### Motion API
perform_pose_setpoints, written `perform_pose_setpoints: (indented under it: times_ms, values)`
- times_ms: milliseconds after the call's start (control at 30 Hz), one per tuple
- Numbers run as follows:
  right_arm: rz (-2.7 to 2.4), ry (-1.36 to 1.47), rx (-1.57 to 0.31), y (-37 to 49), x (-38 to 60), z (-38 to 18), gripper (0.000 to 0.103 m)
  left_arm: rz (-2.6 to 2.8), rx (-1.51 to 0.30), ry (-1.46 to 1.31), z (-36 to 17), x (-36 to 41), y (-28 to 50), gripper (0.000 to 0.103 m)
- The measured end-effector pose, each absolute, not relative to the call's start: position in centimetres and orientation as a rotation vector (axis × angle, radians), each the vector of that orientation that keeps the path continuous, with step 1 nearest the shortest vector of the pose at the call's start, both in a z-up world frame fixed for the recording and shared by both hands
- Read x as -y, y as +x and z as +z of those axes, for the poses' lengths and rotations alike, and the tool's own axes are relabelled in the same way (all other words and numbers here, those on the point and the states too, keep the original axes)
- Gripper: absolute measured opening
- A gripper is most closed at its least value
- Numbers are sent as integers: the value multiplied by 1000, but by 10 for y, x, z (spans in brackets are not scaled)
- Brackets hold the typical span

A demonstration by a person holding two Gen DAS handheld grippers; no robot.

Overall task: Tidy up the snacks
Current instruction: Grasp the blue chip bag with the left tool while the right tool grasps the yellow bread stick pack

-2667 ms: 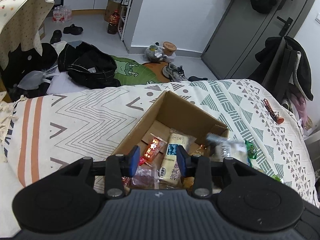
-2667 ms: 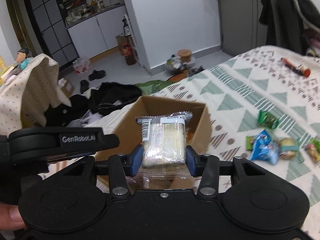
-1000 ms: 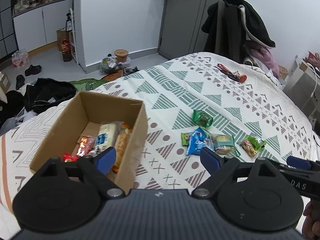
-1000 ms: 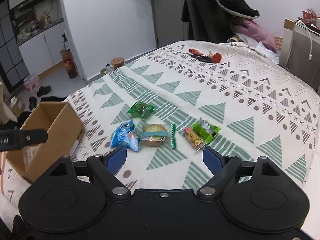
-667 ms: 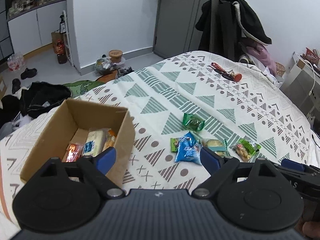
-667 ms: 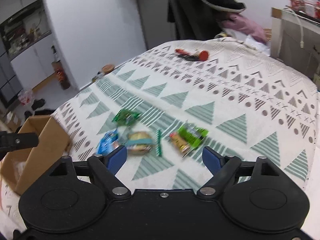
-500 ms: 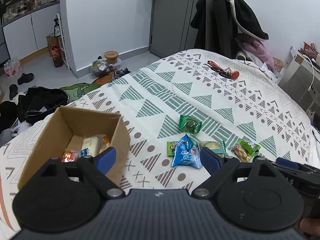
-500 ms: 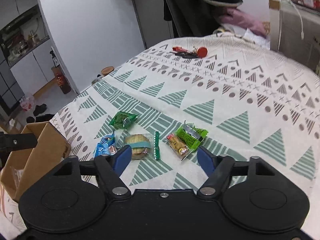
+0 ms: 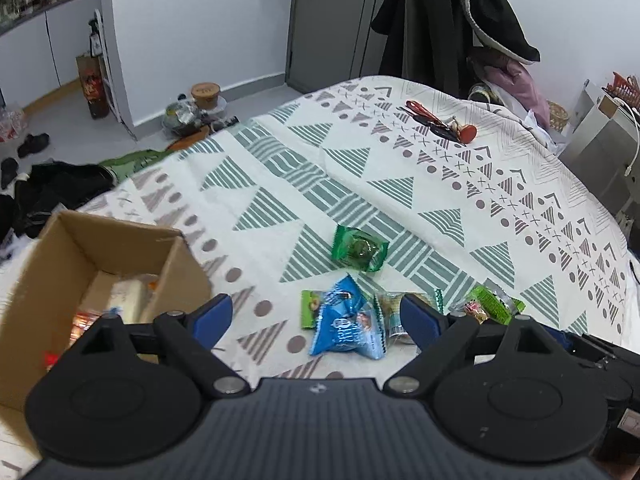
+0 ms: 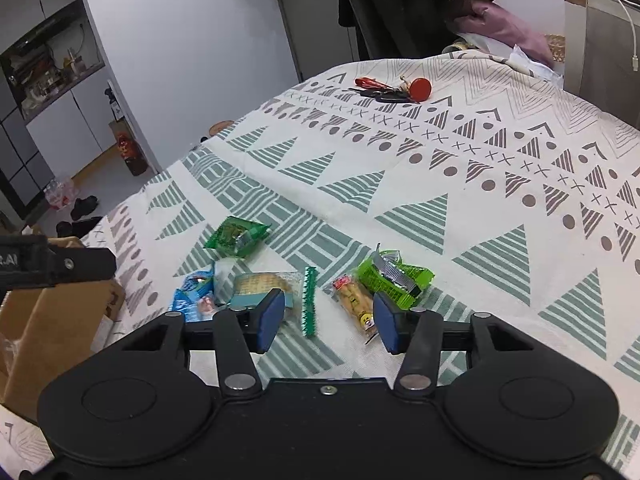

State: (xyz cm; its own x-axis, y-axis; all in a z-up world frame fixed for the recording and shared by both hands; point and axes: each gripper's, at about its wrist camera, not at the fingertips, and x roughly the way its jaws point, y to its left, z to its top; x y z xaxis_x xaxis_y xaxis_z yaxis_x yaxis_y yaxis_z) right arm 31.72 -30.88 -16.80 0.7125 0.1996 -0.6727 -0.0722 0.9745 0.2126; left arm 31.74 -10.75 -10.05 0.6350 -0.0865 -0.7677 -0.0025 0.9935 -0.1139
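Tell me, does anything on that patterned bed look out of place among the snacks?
Yes: a red-tagged bunch of keys lies far up the patterned bedspread, apart from the wrapped snacks like the green snack packet near the brown cardboard box. It isn't food.

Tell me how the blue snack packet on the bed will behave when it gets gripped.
The blue snack packet looks puffed and crinkly, so it will probably squash and give rather than stay stiff. Its glossy film may slip between the pads. It seems light for its size and overlaps a neighbouring clear-wrapped biscuit, which may shift with it.
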Motion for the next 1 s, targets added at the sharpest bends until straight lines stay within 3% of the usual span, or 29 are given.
perform_pose_setpoints:
  times_ms: [733, 933, 1000]
  values:
    - [160, 195, -822, 353, 316, -209, 49, -103, -1000, -101, -177, 129, 355, 84]
    - [162, 131, -827, 349, 309, -210, 49, -108, -1010, -90, -188, 129, 354, 72]
    - [154, 109, -829, 347, 307, -210, 44, -115, -997, -54, -189, 131, 353, 64]
